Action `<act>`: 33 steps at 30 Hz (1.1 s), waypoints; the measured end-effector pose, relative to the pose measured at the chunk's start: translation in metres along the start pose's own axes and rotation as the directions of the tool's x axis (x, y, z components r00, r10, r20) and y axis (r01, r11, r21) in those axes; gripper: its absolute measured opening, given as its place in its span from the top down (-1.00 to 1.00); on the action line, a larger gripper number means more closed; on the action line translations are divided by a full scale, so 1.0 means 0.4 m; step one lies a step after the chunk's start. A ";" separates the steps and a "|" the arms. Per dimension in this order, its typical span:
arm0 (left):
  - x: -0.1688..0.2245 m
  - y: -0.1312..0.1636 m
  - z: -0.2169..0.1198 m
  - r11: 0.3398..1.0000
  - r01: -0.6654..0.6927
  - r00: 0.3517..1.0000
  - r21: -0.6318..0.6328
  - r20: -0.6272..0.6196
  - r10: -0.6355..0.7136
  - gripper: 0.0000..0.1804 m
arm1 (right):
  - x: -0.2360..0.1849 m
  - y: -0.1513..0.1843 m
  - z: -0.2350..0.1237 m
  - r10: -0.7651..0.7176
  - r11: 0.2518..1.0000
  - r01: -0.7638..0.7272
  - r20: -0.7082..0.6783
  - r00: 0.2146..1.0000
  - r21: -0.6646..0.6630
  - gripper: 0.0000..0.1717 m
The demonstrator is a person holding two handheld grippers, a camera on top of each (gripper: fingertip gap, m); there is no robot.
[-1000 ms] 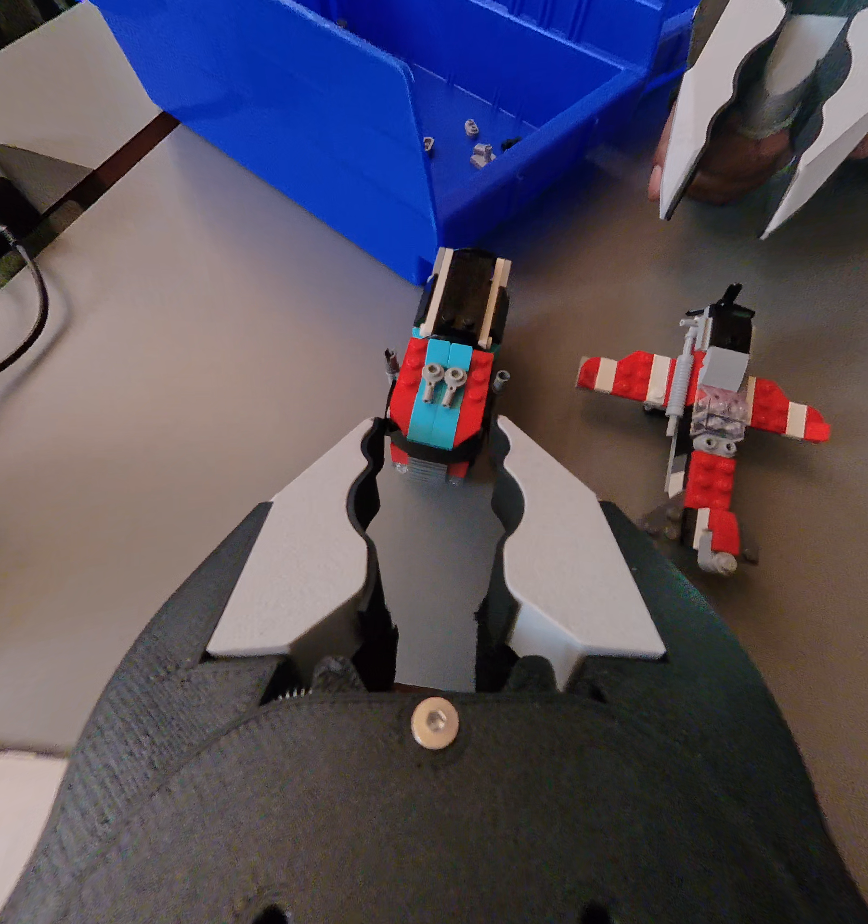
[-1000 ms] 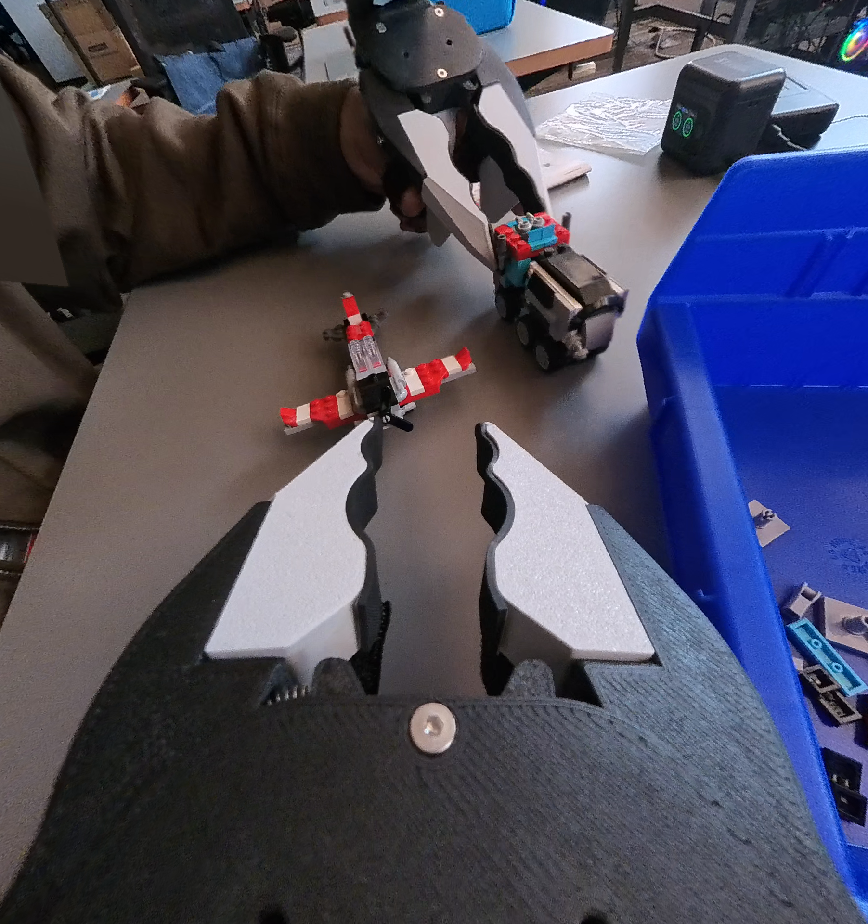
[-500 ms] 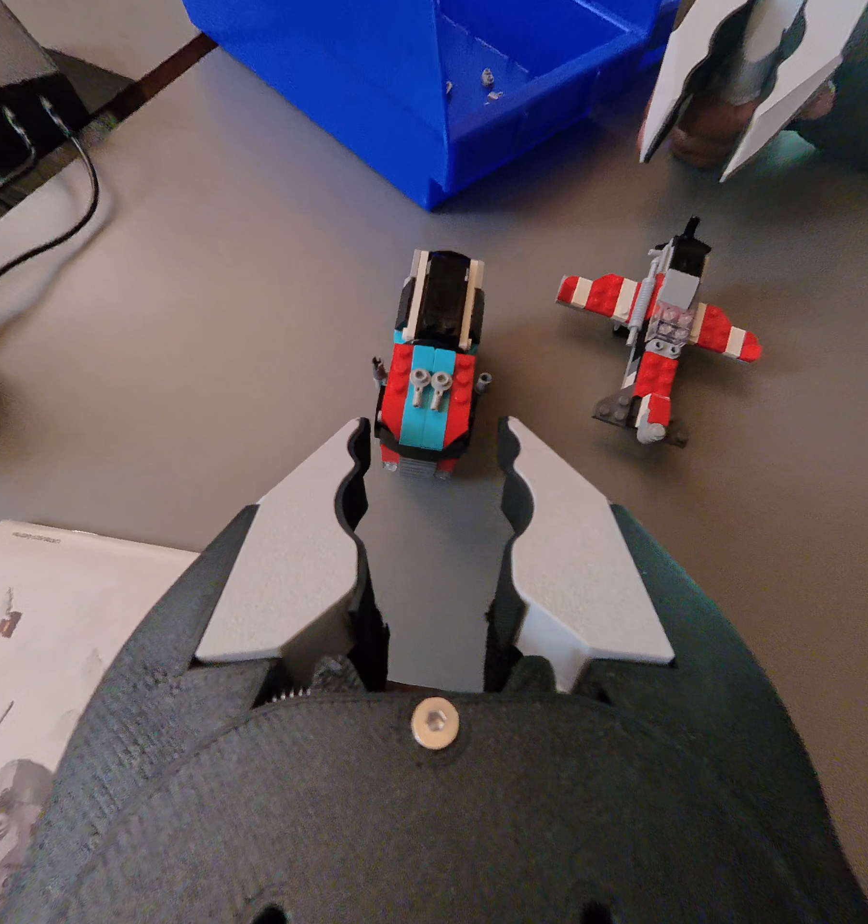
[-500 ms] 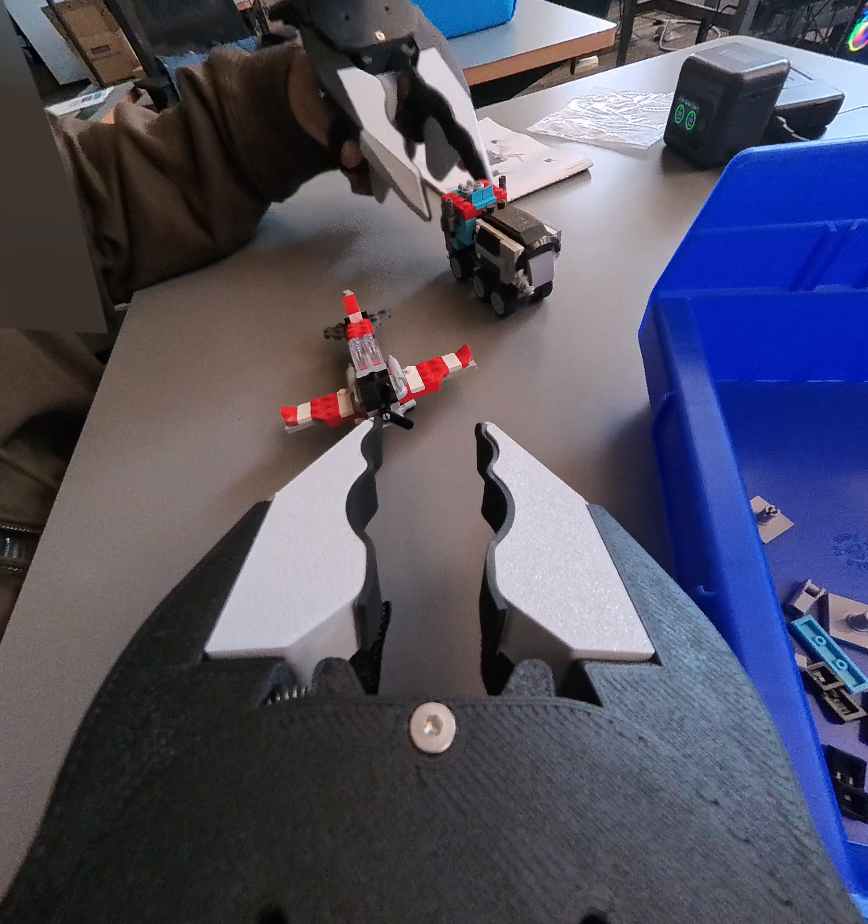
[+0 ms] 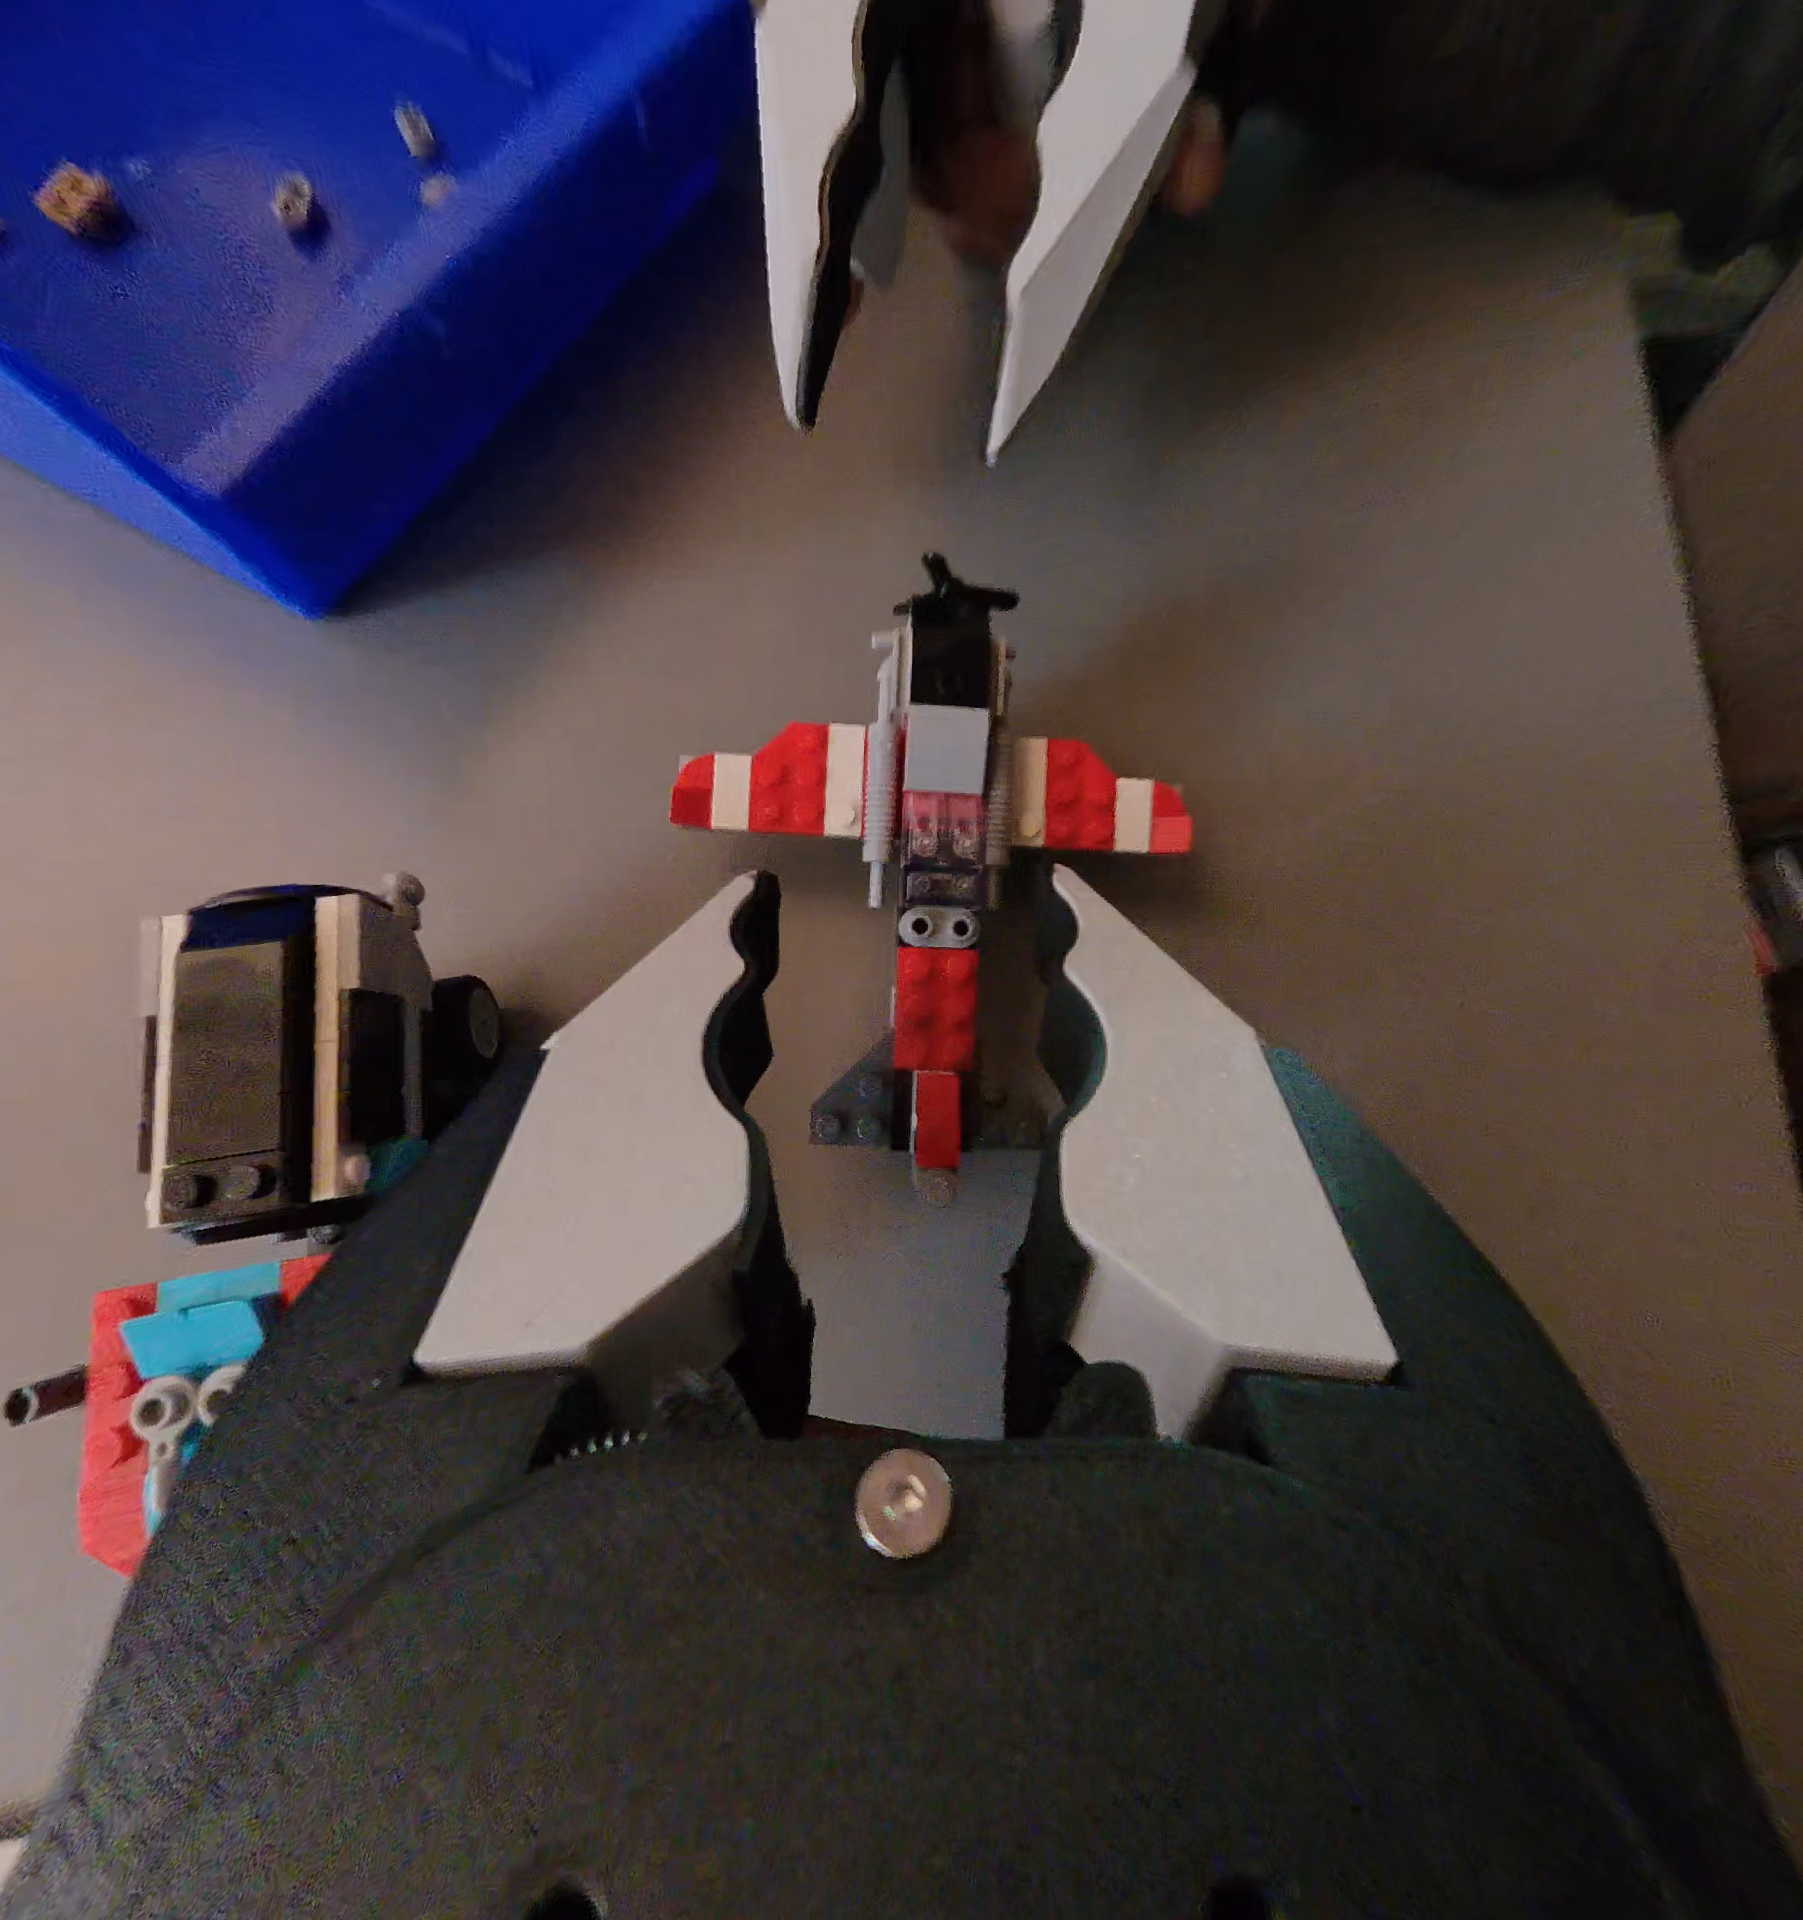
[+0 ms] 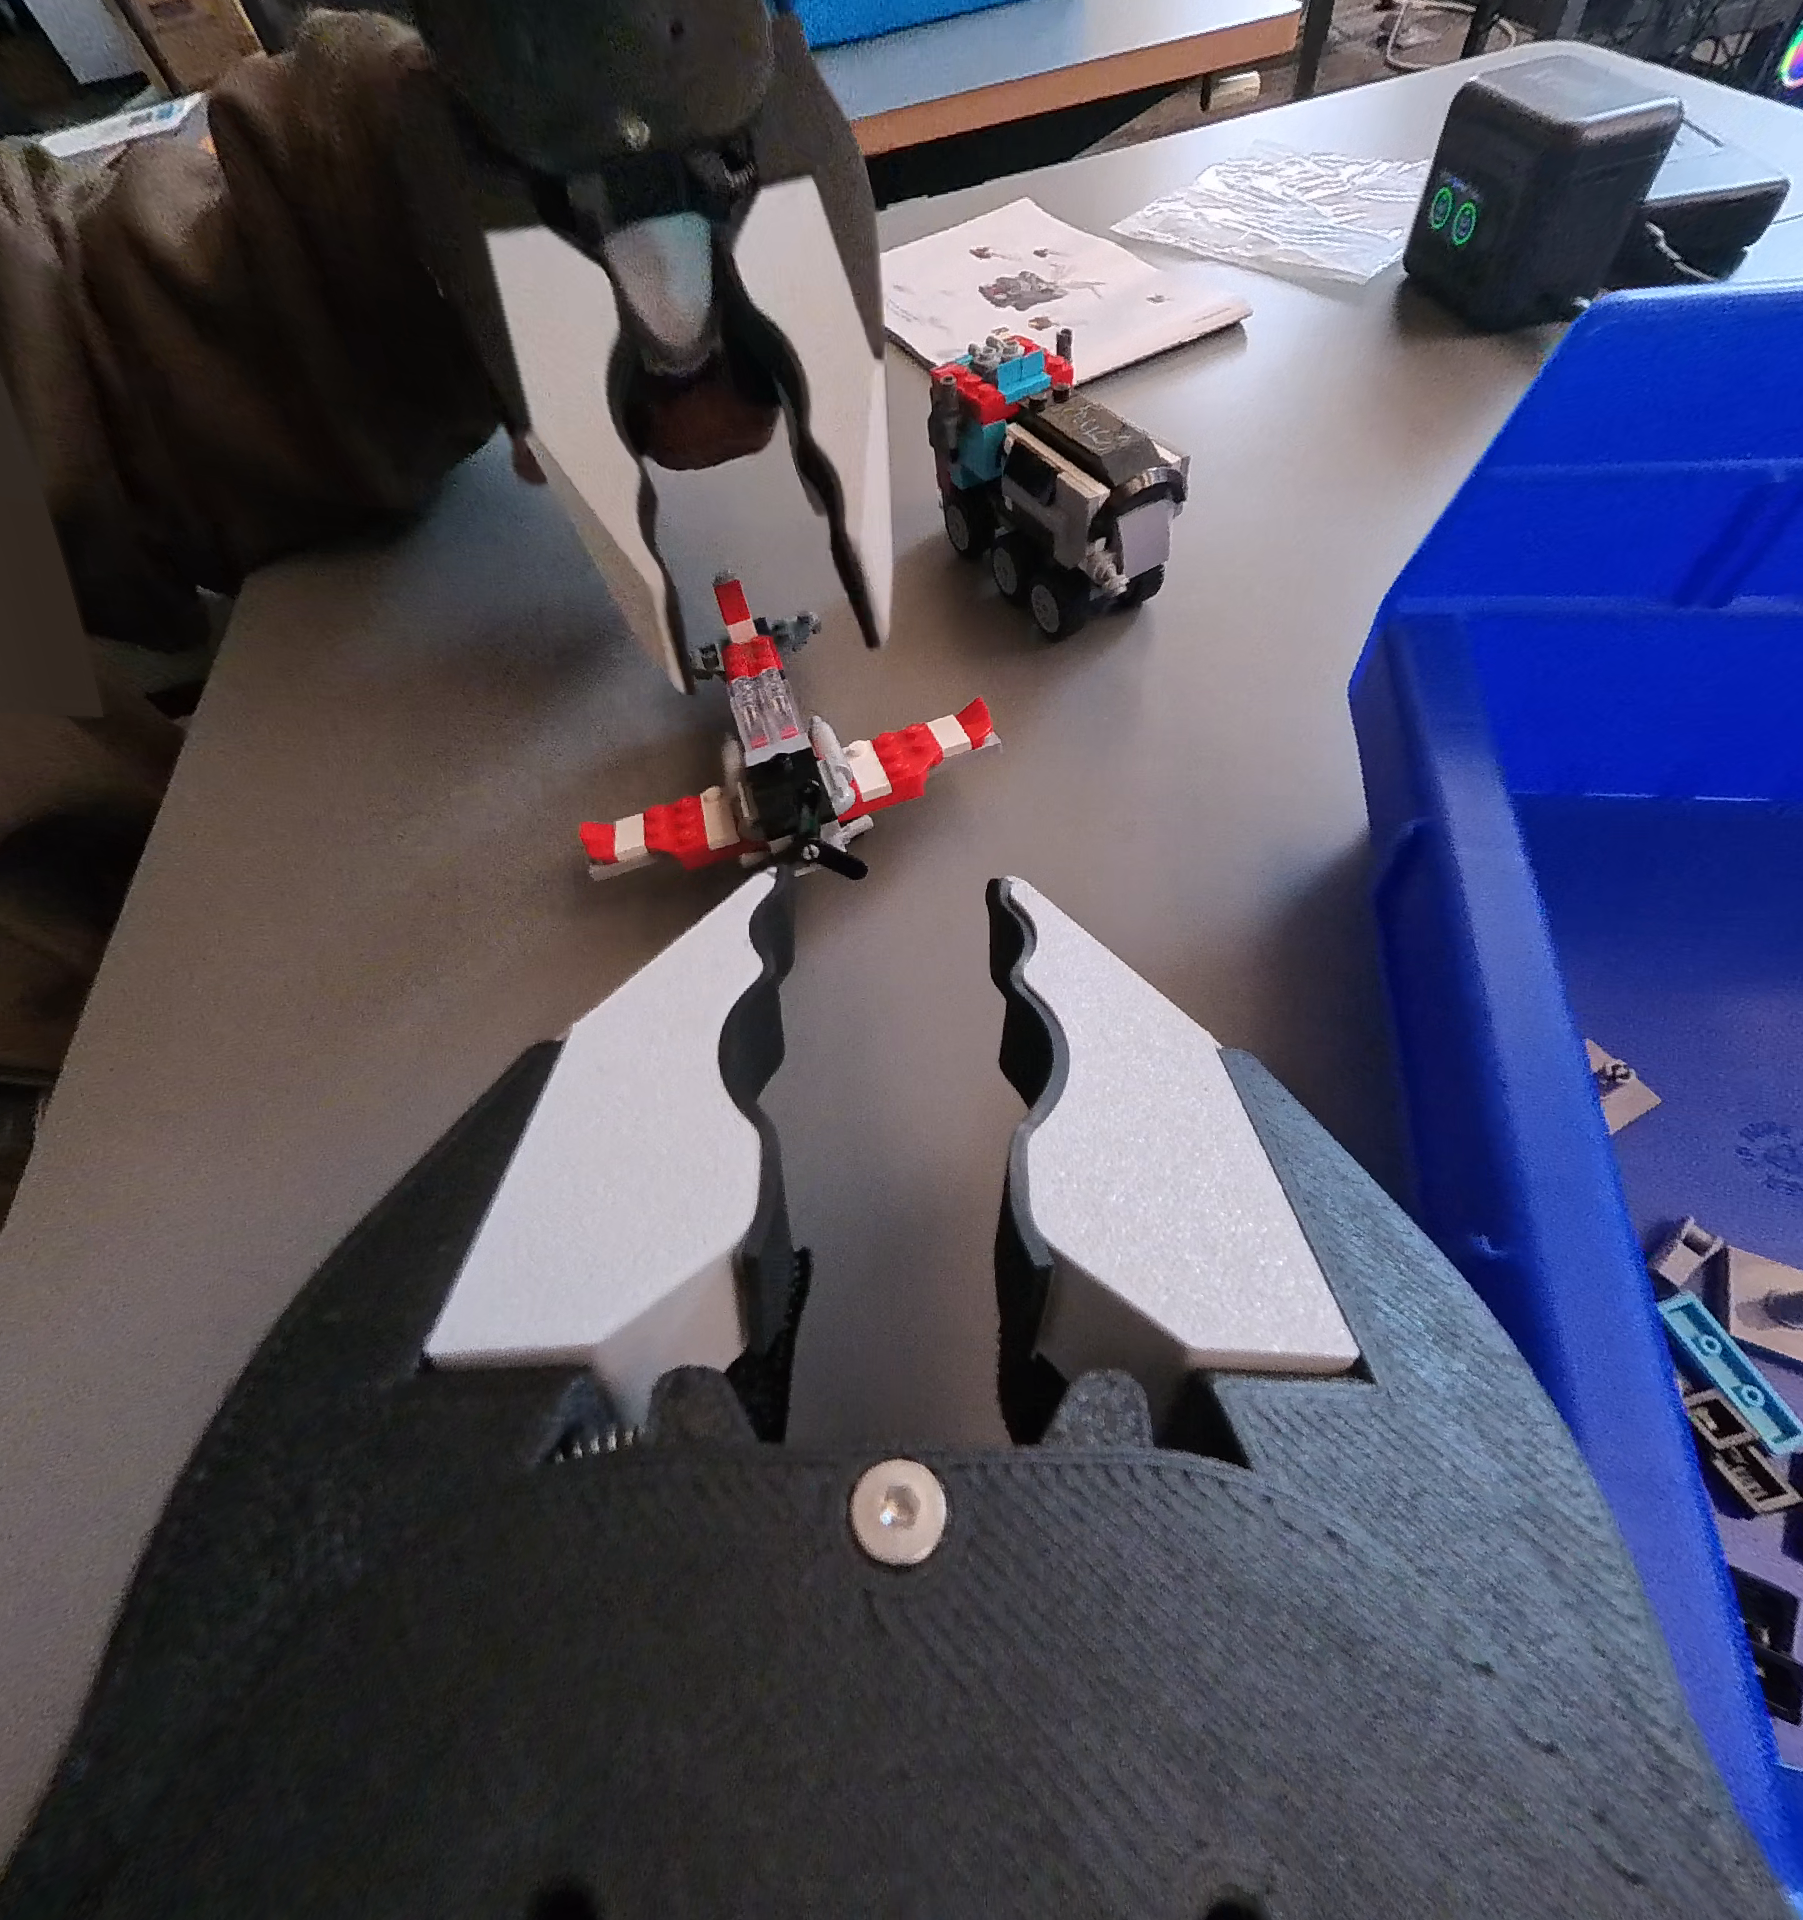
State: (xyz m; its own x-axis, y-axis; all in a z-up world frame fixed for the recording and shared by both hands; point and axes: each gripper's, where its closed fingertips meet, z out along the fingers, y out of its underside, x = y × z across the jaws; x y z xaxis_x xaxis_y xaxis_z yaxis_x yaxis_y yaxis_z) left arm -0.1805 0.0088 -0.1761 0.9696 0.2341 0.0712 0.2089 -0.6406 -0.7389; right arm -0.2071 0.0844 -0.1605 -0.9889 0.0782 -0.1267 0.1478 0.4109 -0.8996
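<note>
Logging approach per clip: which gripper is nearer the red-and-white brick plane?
Left. The left gripper straddles the plane tail, open, not pressing it. The right gripper sits open just off its propeller nose.

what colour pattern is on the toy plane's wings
Red and white stripes across both wings of the brick-built plane, clearest in the left wrist view.

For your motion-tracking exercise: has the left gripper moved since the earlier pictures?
Yes. The left gripper has moved away from the brick truck and now straddles the brick plane's tail, fingers open.
</note>
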 end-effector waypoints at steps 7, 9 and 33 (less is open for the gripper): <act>0.003 0.020 0.037 0.996 -0.026 0.999 -0.087 0.020 0.028 0.60 | -0.007 0.004 0.005 -0.023 1.000 0.023 0.001 1.000 -0.016 0.56; 0.012 0.018 0.045 0.996 -0.034 0.999 -0.085 0.008 0.035 0.68 | -0.010 0.005 0.006 -0.035 0.999 0.035 0.002 0.999 -0.018 0.56; 0.039 0.029 0.023 1.000 -0.003 0.995 -0.011 -0.102 0.002 0.71 | -0.047 0.044 0.073 -0.624 0.777 0.615 -0.036 0.781 -0.129 0.56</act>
State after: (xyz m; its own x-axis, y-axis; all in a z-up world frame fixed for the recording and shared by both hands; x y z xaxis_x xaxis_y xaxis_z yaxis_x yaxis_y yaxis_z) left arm -0.1641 0.0118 -0.1896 0.9780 0.1568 0.1376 0.2071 -0.6492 -0.7319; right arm -0.1864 0.0638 -0.1861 -0.8635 -0.1631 0.4772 -0.4914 0.4852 -0.7233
